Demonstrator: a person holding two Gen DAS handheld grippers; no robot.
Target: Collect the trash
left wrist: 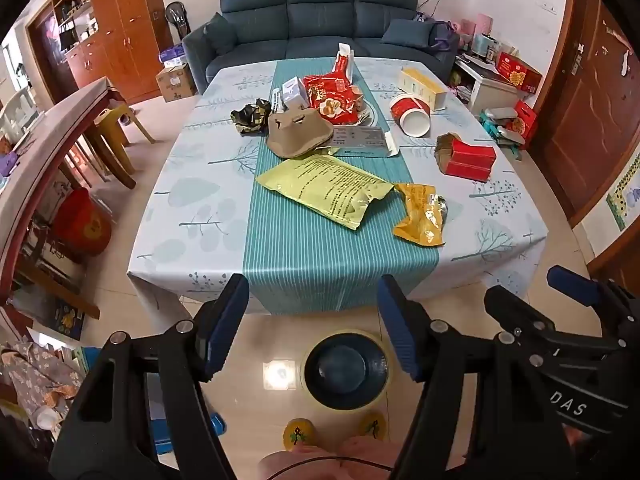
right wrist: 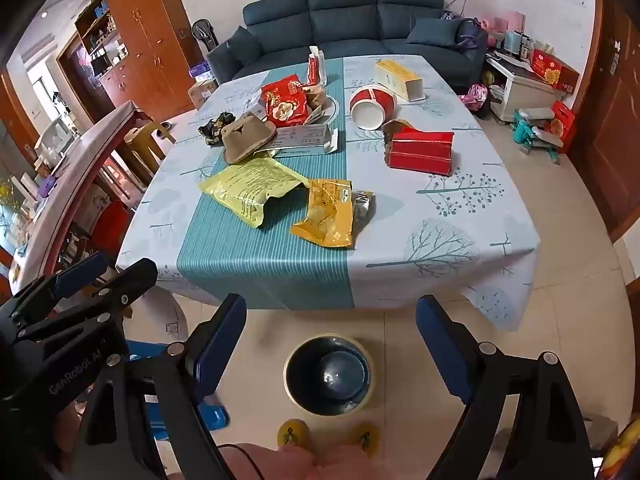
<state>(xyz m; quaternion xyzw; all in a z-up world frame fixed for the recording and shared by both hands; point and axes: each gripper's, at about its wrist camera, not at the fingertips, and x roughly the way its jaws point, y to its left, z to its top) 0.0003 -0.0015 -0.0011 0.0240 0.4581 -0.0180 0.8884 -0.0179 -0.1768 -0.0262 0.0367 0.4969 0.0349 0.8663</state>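
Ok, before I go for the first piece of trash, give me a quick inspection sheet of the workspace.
Surface: table under a tree-print cloth with a teal striped runner.
Job's things: yellow-green pouch, orange wrapper, red carton, tipped paper cup, brown pulp tray, red snack bag, yellow box; bin on the floor at the near table edge, nothing seen inside.
Clutter: boxes and bags on the floor to the right.
Grippers: left gripper and right gripper open, empty, short of the table.
Cables: thin black cable at the near edge.
Surroundings: sofa behind the table, wooden cabinets at left.
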